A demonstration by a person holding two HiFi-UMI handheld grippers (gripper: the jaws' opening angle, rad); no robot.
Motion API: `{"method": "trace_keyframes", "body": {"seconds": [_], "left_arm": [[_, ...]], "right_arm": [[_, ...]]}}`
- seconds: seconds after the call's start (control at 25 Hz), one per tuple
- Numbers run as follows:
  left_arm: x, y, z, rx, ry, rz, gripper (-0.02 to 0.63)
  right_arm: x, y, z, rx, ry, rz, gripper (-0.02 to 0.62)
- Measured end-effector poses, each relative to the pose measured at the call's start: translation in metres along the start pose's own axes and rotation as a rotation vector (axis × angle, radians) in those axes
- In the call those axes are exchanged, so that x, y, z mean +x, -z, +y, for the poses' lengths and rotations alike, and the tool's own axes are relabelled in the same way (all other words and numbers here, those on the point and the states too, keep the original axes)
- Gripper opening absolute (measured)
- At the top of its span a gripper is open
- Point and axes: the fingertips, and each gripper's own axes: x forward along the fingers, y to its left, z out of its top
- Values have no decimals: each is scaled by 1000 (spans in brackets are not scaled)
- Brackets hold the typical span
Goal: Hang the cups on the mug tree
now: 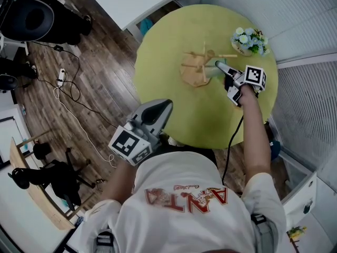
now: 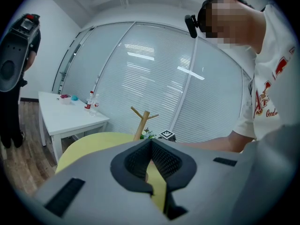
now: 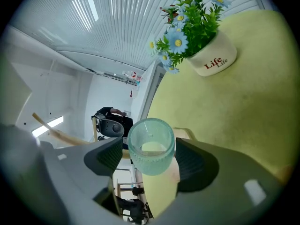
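Looks like the hanging step, near its end. Has the right gripper (image 1: 220,67) up against the tree (image 1: 196,70). Straddles the cup (image 3: 151,146) with jaws wide, mouth toward the camera. Shows a sliver of gap at one pad, so probably not squeezing it.

Next, as a judgement: make sure of the handle on a peg (image 3: 56,131) just beside the jaws, then back straight out without nudging the cup.

Holds the left gripper (image 2: 151,159) closed on nothing, well short of the tree.

Cannot see the handle in any view, so cannot confirm a seat on a peg. Cannot find other cups.
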Motion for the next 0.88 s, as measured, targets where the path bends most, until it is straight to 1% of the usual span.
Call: {"method": "trace_keyframes", "body": {"seconds": [0.12, 0.24, 0.36, 0.48, 0.56, 0.6, 0.72, 0.8, 0.88], "left_arm": [[-1, -1, -1, 0, 8, -3, 9], [-3, -4, -4, 2, 18, -12, 9], [-3, -10, -7, 12, 34, -27, 9], [-2, -18, -8, 25, 62, -49, 9], [-3, -23, -11, 32, 84, -62, 9], [-3, -25, -13, 35, 96, -66, 9], [-4, -33, -19, 61, 130, -80, 9], [-2, -40, -21, 79, 148, -93, 9], [-1, -48, -24, 97, 164, -103, 9]], "right_arm": [[-7, -1, 2, -15, 8, -25, 343], [-26, -2, 2, -43, 33, -73, 367], [-56, -3, 11, -95, 70, -150, 367], [-89, 4, 30, -183, 125, -232, 353], [-109, 14, 47, -250, 157, -288, 292], [-117, 20, 57, -281, 163, -319, 238], [-138, 37, 92, -360, 145, -410, 110], [-152, 45, 120, -437, 139, -479, 33], [-164, 55, 148, -551, 166, -542, 10]]}}
